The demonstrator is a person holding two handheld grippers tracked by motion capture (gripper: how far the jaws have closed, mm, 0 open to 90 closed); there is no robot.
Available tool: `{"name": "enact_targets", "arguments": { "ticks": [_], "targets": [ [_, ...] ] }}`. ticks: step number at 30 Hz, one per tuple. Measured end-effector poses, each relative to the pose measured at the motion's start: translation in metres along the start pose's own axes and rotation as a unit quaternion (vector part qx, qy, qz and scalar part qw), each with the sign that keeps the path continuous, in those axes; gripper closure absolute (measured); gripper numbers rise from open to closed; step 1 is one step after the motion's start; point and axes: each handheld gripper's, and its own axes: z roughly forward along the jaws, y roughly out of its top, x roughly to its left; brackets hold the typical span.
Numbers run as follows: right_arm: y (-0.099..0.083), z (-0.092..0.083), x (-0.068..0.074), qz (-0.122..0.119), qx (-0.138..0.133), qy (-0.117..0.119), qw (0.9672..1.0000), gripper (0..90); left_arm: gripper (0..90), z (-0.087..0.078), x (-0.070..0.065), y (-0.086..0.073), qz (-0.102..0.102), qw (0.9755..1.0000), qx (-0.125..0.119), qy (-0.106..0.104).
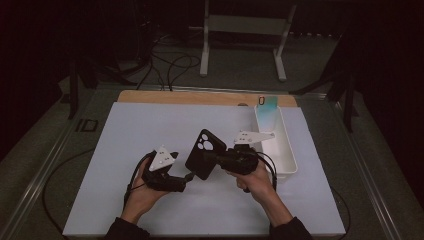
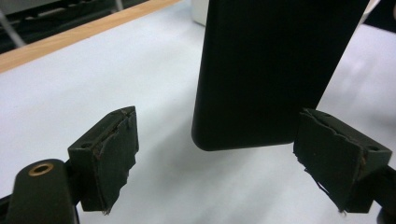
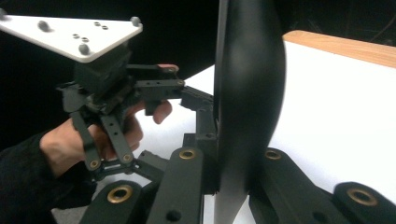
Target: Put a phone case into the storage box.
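The right gripper [image 1: 212, 159] pinches a black phone case [image 1: 202, 153] on edge above the white mat [image 1: 130, 130]. The left gripper [image 1: 186, 179] (jaws spread) waits just below the case's lower corner, nearer than the white bin [image 1: 287, 155].

One phone case [image 1: 202, 154], one white bin [image 1: 282, 150], two tongs.

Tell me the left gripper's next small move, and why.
Probably ease the left gripper forward so its open jaws straddle the phone case's lower edge. The right gripper holds the case upright, and its bottom corner hangs just ahead of the pads, untouched.
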Motion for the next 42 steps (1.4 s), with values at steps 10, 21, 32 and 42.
{"name": "enact_targets", "arguments": {
  "ticks": [10,21,32,42],
  "targets": [
    [0.001,-0.001,0.007,-0.014,-0.001,0.044,0.9989,85.6,9.7,0.005,-0.004,-0.001,0.012,0.9990,0.009,-0.042],
    [0.002,0.002,0.013,-0.038,0.000,0.079,0.9961,85.6,27.9,0.002,-0.007,-0.001,0.018,0.9947,-0.005,-0.101],
    [0.005,0.000,0.012,-0.071,0.007,0.041,0.9966,80.8,52.9,0.004,-0.010,-0.005,0.046,0.9930,0.009,-0.108],
    [0.006,0.000,0.011,-0.076,0.005,0.016,0.9970,62.9,72.4,0.006,-0.012,-0.005,0.056,0.9924,0.016,-0.109]
  ]
}}
